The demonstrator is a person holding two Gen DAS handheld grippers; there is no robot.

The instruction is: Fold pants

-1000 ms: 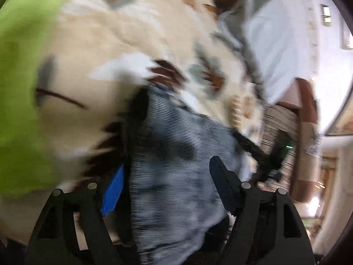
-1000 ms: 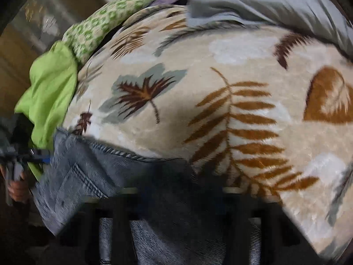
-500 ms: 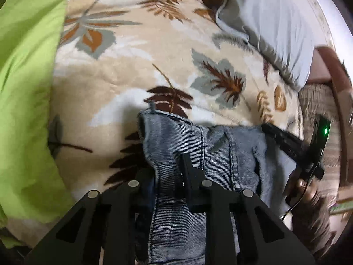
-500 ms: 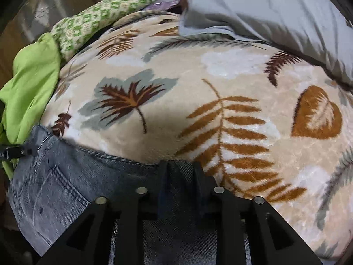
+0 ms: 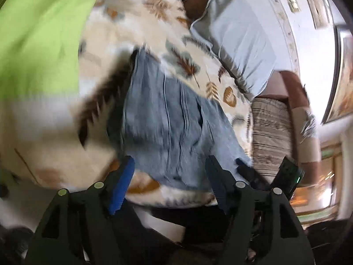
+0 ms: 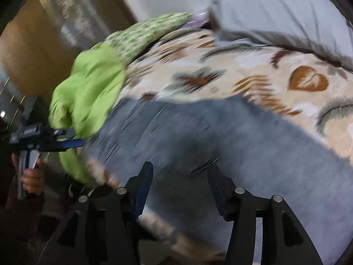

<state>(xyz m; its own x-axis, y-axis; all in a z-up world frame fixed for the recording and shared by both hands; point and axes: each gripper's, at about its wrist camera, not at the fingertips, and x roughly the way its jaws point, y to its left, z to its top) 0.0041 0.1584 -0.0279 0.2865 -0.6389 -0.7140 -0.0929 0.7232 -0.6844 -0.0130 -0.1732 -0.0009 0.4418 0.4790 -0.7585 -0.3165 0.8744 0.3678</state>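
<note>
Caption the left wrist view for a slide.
Left gripper, jaws opening and empty, above blue jeans lying on a leaf-print blanket, green cloth beside.

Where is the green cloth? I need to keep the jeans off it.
Left side of both views: the green cloth lies on the leaf-print blanket, bordering the jeans.

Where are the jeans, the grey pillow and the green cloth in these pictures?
jeans [image 5: 167, 114], left wrist view, middle of the denim.
grey pillow [image 6: 275, 11], right wrist view, its broad top face.
green cloth [image 5: 37, 44], left wrist view, its flat middle.
</note>
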